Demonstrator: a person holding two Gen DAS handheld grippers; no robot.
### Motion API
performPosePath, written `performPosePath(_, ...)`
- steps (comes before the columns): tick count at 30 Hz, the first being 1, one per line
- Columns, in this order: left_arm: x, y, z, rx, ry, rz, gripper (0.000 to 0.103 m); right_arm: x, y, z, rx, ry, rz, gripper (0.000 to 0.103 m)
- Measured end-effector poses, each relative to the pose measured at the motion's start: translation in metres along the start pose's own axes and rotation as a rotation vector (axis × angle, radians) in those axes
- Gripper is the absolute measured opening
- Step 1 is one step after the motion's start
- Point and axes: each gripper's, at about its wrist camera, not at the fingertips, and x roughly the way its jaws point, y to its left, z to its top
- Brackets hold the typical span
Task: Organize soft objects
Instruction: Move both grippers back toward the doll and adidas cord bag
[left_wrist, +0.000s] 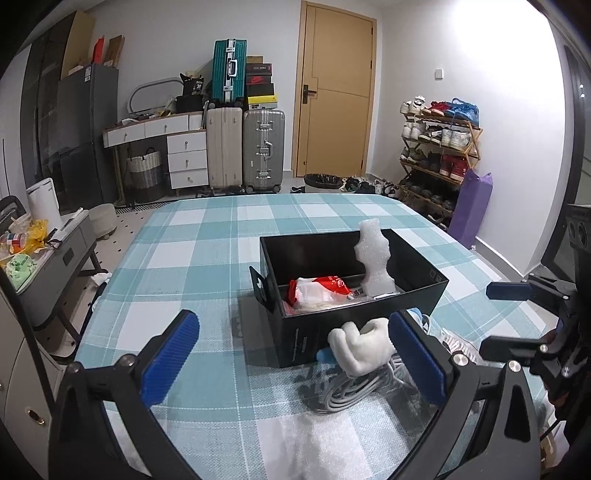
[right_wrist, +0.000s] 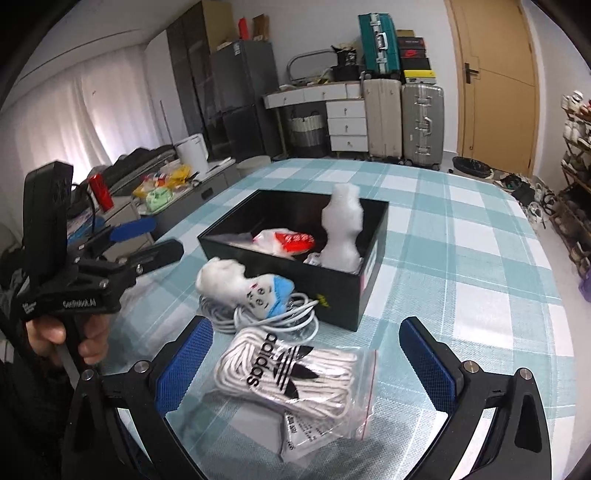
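Observation:
A black box (left_wrist: 354, 325) (right_wrist: 332, 291) stands on the checked tablecloth and holds a white foam piece (left_wrist: 373, 254) (right_wrist: 341, 229) and a red and white bag (left_wrist: 321, 290) (right_wrist: 288, 240). A white and blue sock (left_wrist: 360, 345) (right_wrist: 243, 286) lies on a coiled white cable (left_wrist: 354, 393) (right_wrist: 258, 314) beside the box. A clear bag of white Adidas laces (right_wrist: 295, 376) lies in front of my right gripper (right_wrist: 306, 358), which is open and empty. My left gripper (left_wrist: 295, 354) is open and empty, its right finger next to the sock.
The table (left_wrist: 207, 236) (right_wrist: 461, 236) is covered with a teal checked cloth. Suitcases (left_wrist: 243, 147), a white drawer unit (left_wrist: 186, 158), a door (left_wrist: 336, 88) and a shoe rack (left_wrist: 436, 155) line the far wall. A grey side cabinet (left_wrist: 55, 254) stands left of the table.

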Motion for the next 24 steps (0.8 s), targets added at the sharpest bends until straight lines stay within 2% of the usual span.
performPosePath(18, 0.009, -0.015, -0.009, 0.049, 0.058, -0.01, 0.103, 0.004, -0.004, -0.007, -0.025, 0.032, -0.017, 0.103)
performPosePath(24, 0.012, -0.016, -0.01, 0.051, 0.075, -0.012, 0.103, 0.006, -0.002, -0.008, -0.034, 0.044, 0.002, 0.103)
